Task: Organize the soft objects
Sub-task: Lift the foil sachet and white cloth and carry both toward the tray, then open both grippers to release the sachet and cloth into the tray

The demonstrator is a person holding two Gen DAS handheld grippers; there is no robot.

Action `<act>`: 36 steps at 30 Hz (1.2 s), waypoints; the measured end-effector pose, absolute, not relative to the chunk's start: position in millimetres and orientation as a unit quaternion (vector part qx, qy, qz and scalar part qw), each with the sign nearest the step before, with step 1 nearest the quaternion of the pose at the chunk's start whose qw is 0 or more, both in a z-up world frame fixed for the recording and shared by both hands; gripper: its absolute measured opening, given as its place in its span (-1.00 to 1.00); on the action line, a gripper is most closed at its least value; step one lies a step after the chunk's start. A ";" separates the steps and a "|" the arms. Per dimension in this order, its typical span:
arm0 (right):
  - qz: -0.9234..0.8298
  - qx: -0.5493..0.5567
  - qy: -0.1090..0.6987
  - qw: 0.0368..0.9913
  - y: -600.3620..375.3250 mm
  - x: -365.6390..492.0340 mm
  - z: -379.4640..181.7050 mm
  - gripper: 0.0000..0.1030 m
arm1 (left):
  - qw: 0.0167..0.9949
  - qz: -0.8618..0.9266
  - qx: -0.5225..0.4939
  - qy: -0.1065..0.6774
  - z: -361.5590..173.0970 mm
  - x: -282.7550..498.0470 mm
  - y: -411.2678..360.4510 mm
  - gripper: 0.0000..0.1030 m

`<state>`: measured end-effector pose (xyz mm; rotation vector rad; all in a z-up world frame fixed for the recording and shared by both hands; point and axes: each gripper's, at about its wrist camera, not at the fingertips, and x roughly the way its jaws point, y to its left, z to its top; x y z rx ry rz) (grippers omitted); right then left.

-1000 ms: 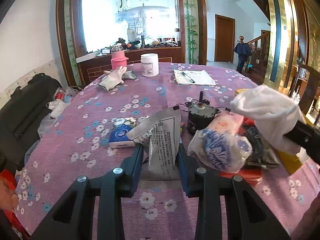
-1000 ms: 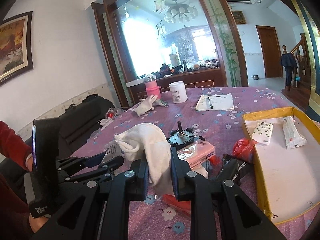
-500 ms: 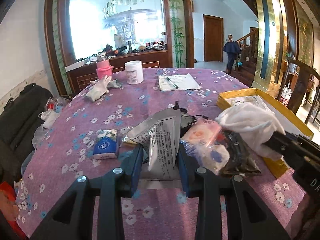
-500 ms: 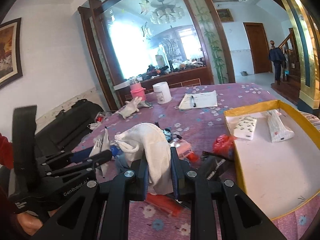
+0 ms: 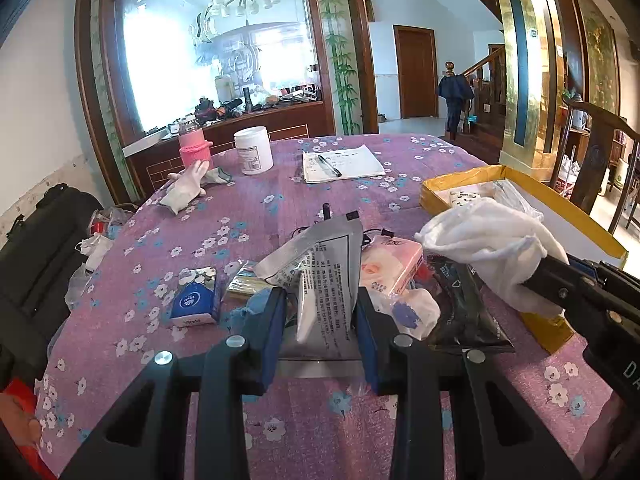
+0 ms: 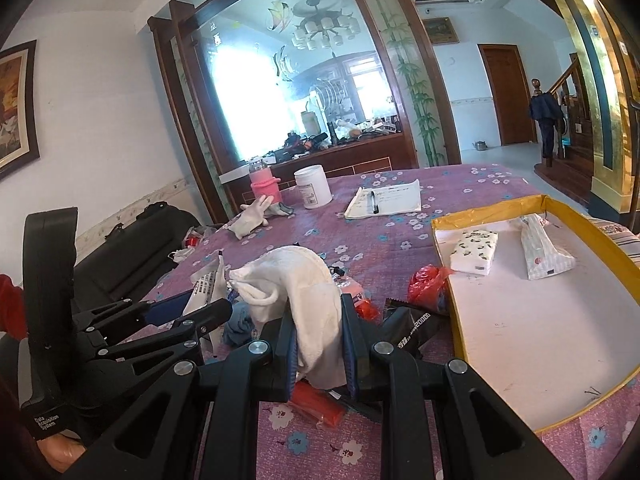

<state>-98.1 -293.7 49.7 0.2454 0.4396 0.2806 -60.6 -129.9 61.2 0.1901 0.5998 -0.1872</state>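
Note:
My left gripper (image 5: 320,312) is shut on a silver printed pouch (image 5: 324,264), held upright above the purple flowered tablecloth. In the right wrist view my right gripper (image 6: 320,320) is shut on a white cloth (image 6: 304,280), which drapes over its fingers; the same white cloth (image 5: 488,240) shows at the right of the left wrist view. The left gripper (image 6: 200,312) with the pouch appears left of the cloth. A yellow-rimmed box (image 6: 456,320) with a white floor lies to the right and holds two tissue packs (image 6: 474,256).
Under the grippers lies a pile: a pink tissue pack (image 5: 394,268), a blue tissue pack (image 5: 194,300), a black pouch (image 6: 408,328), red plastic (image 6: 426,284). Farther back stand a white jar (image 5: 252,150), a pink bottle (image 5: 194,150), a white glove (image 5: 184,188) and a notepad with pen (image 5: 340,162). A person's sleeve shows at left.
Both grippers have moved to the right over the table with the pouch and the cloth still held; the yellow-rimmed box has come closer to them in both views.

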 end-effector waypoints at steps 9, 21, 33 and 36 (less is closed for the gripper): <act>0.141 0.115 0.220 0.958 -288.3 -97.3 49.5 -0.61 | 0.947 -0.090 0.090 0.296 60.6 -62.6 -127.7 -0.37; 0.091 0.137 0.183 0.969 -338.1 -106.9 76.0 -0.61 | 0.940 -0.157 0.079 0.292 95.5 -56.7 -157.0 -0.36; -0.040 0.155 0.234 0.959 -433.5 -97.3 55.4 -0.60 | 0.886 -0.268 0.077 0.371 79.9 -32.6 -265.9 -0.36; -0.065 0.156 0.261 0.950 -453.3 -89.9 44.8 -0.60 | 0.869 -0.285 0.082 0.396 68.8 -27.4 -297.1 -0.36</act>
